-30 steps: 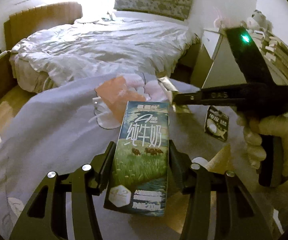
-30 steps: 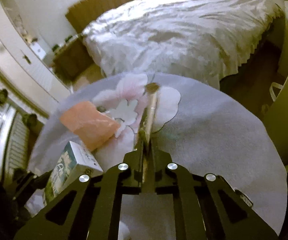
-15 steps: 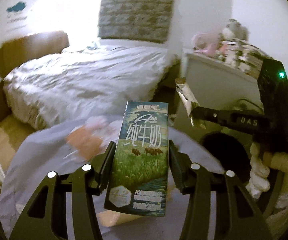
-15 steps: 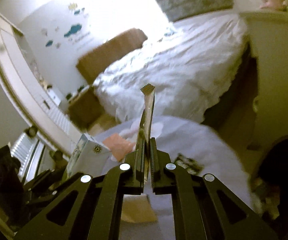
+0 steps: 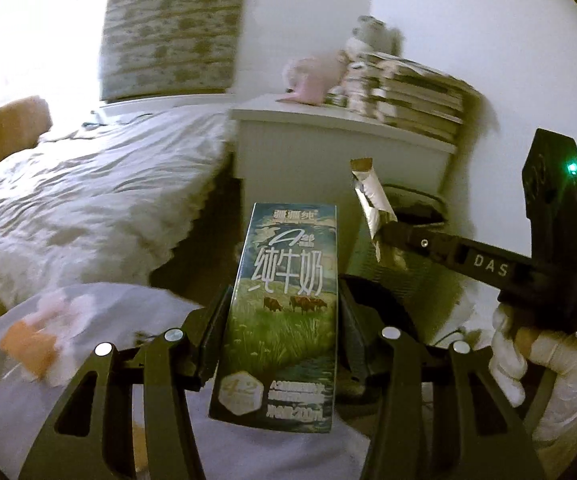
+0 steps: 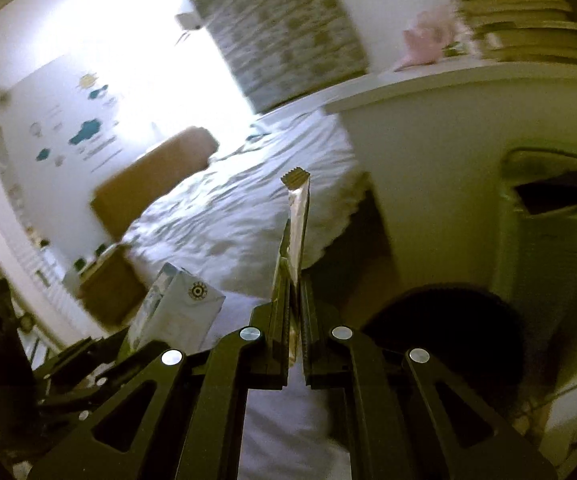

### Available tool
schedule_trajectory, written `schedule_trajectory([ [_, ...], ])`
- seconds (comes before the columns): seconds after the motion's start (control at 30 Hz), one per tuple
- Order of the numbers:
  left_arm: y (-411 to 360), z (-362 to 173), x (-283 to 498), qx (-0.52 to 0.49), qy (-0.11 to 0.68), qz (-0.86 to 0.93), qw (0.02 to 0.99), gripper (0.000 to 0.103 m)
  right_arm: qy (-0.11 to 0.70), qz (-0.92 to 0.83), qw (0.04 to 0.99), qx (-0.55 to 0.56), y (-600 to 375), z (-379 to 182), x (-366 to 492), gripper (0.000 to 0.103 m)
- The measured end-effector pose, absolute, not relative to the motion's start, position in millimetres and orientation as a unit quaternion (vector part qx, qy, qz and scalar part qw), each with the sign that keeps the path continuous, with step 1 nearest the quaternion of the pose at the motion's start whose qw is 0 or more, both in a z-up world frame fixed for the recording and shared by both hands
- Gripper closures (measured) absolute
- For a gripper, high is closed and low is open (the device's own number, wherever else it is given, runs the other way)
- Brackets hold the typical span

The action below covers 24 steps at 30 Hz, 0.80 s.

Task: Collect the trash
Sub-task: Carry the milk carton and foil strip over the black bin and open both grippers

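Note:
My left gripper (image 5: 282, 308) is shut on a green and blue milk carton (image 5: 284, 312), held upright in the air. The same carton (image 6: 176, 312) shows at the lower left of the right wrist view. My right gripper (image 6: 296, 296) is shut on a thin silver foil wrapper (image 6: 298, 224) that sticks up from its jaws. In the left wrist view that wrapper (image 5: 370, 196) and the right gripper (image 5: 388, 228) are to the right of the carton, held by a white-gloved hand (image 5: 528, 356). A pale bin (image 6: 552, 220) with a dark opening stands at the right, beyond a dark round object (image 6: 448, 320).
An orange wrapper (image 5: 28, 346) lies on the lilac cloth (image 5: 100, 312) at the lower left. A bed with white bedding (image 5: 88, 184) fills the left. A white cabinet (image 5: 328, 148) bears stacked books (image 5: 412, 96) and soft toys.
Both grippers have lifted off the lilac cloth and swung right with the carton and the foil wrapper. The cabinet and bin have come into view; the orange wrapper has slid to the lower left.

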<state>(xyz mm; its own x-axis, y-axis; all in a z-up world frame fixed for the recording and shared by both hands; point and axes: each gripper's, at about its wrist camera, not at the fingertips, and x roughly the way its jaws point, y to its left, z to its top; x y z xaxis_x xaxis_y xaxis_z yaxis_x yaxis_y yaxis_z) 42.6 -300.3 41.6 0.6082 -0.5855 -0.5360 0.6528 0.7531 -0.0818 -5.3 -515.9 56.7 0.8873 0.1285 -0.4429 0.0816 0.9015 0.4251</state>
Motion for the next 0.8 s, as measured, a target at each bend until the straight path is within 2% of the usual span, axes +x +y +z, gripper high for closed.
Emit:
schedule_trajectory([
  [0.4, -363.6, 21.7, 34.8, 0.077, 0.295, -0.387, 0.87, 0.053, 0.239, -0.042, 0.934, 0.261, -591.4, 20.5, -30.0, 0.097],
  [0.8, -387.1, 7.1, 36.0, 0.093, 0.31, -0.387, 0.863, 0.053, 0.255, -0.051, 0.923, 0.282, -600.1, -6.2, -28.7, 0.097],
])
